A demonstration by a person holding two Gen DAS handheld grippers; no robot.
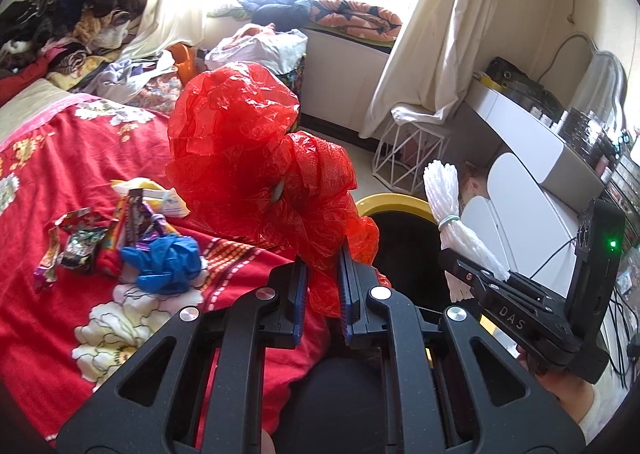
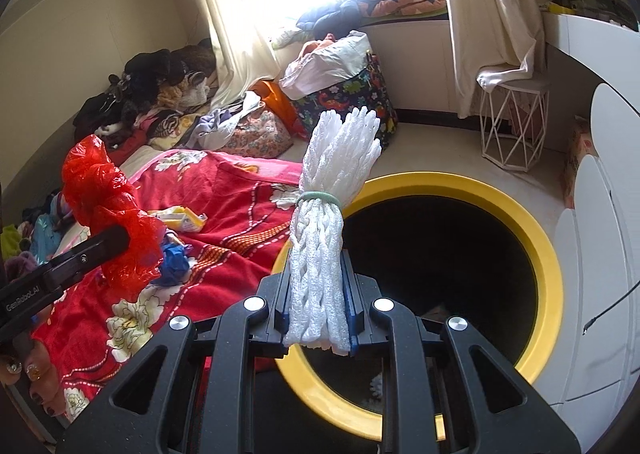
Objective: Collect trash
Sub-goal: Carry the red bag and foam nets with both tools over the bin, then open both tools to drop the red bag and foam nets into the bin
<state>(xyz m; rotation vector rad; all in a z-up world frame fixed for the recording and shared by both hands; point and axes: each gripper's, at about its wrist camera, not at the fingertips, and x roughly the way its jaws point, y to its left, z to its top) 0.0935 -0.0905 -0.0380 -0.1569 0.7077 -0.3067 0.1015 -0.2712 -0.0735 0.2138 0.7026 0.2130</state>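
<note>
My left gripper (image 1: 323, 286) is shut on a crumpled red plastic bag (image 1: 248, 149) and holds it above the bed's edge; the bag also shows in the right wrist view (image 2: 108, 209). My right gripper (image 2: 316, 318) is shut on a white foam net bundle (image 2: 332, 189) tied with a green band, held over the rim of a yellow-rimmed black trash bin (image 2: 548, 254). The bundle (image 1: 444, 189) and the bin (image 1: 384, 201) also show in the left wrist view. Several snack wrappers (image 1: 84, 238) and a crumpled blue glove (image 1: 168, 262) lie on the red floral bedspread (image 1: 48, 181).
Piles of clothes (image 1: 72, 13) lie at the far side of the bed. A patterned fabric basket (image 2: 352, 93) and a white wire stool (image 2: 512, 121) stand on the floor by the curtains. A white dresser (image 1: 536, 149) stands on the right.
</note>
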